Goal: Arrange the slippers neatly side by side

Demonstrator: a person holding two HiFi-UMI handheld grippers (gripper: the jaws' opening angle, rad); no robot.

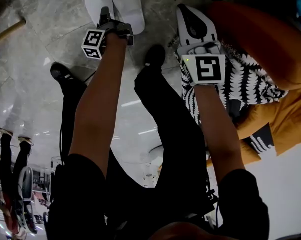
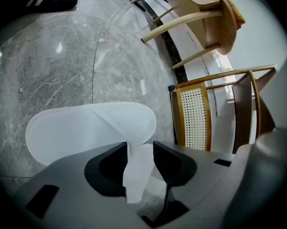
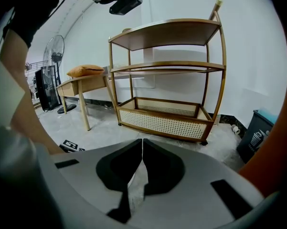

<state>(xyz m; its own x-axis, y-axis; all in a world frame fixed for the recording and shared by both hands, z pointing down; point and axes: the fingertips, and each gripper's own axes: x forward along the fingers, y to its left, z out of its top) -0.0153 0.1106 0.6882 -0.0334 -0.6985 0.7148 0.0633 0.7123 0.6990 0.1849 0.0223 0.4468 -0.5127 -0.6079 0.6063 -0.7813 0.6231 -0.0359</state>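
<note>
One grey marble floor (image 1: 35, 49) fills the left and centre of the head view. One orange cushion (image 1: 270, 39) occupies the upper right, with a black-and-white patterned cloth (image 1: 250, 79) just below it.

Two white slippers lie on the floor at top centre, side by side and touching: left slipper (image 1: 97, 1) and right slipper (image 1: 127, 4).

The left claw (image 1: 106, 15) sits at the near end of the left slipper. In the left gripper view its jaws stand apart. A fold of white slipper material (image 2: 136, 171) lies between them, unclamped.

The right claw (image 1: 183, 8) is at upper right beside the cushion, apart from the slippers. Its jaws are closed together with nothing between them.
</note>
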